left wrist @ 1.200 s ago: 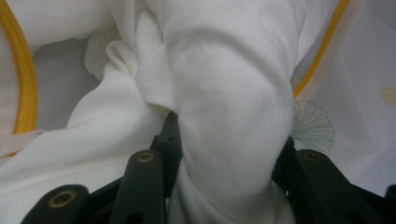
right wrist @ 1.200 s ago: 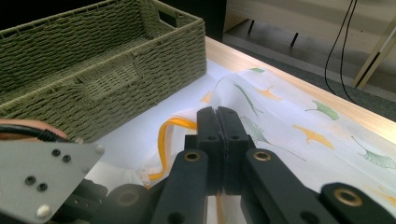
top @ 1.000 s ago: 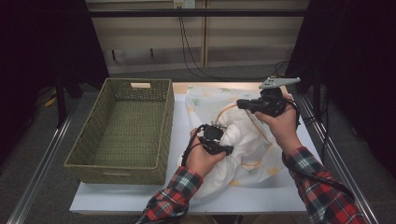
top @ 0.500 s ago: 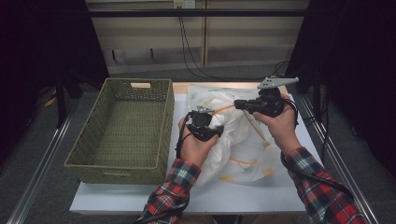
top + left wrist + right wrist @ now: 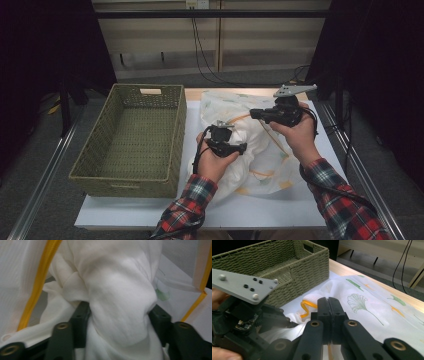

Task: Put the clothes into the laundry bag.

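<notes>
**Two claws on the laundry, nothing in the basket yet**

The basket point(image 5: 177, 131) is bare inside, so I judge the work to be in its early part. The white cloth point(image 5: 120, 302) and the leaf-printed mesh point(image 5: 367, 305) around it both lie on the tabletop point(image 5: 280, 212), just to the right of the basket and touching none of its weave that I can see. What seems left is to get the cloth free of the mesh and carry something across the rim.

My left claw point(image 5: 243, 148) sits right of the basket's near half, low over the heap. Its jaws have just been opening, yet a fat fold of the white cloth bulges up between them and touches both pads, so I count it as clamped, only loosely. A yellow trim point(image 5: 37, 282) of the mesh runs past on one side.

My right claw point(image 5: 253, 114) hangs farther from the basket, above the far part of the heap, jaws pressed together. A sliver of yellow shows near their root. I cannot tell whether they pinch the mesh.
</notes>
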The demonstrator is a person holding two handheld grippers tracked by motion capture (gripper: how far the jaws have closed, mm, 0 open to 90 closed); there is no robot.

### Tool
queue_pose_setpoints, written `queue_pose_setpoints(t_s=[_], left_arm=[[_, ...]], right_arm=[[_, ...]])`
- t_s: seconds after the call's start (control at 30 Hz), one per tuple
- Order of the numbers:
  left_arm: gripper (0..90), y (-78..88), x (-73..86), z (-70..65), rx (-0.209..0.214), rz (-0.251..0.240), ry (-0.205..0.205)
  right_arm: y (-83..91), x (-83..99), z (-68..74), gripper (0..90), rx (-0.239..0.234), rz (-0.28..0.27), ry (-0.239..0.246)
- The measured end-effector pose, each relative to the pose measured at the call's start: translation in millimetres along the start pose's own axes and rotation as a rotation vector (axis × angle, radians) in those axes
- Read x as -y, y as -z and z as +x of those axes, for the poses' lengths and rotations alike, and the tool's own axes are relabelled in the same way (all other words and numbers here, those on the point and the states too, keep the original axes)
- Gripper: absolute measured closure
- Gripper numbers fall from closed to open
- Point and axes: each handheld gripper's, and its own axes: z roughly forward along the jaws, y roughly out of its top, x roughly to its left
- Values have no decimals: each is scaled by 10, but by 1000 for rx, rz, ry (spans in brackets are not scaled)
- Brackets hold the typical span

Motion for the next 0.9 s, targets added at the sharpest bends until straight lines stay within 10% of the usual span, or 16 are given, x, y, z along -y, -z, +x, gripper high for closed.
queue_pose_setpoints(t_s=[0.3, 0.9], left_arm=[[86, 119, 20, -92, -23, 28, -108], [19, 53, 256, -41, -77, 151, -220]], right_arm=[[-7, 53, -43, 894, 14, 15, -7], [-36, 46, -34, 894, 13, 27, -6]])
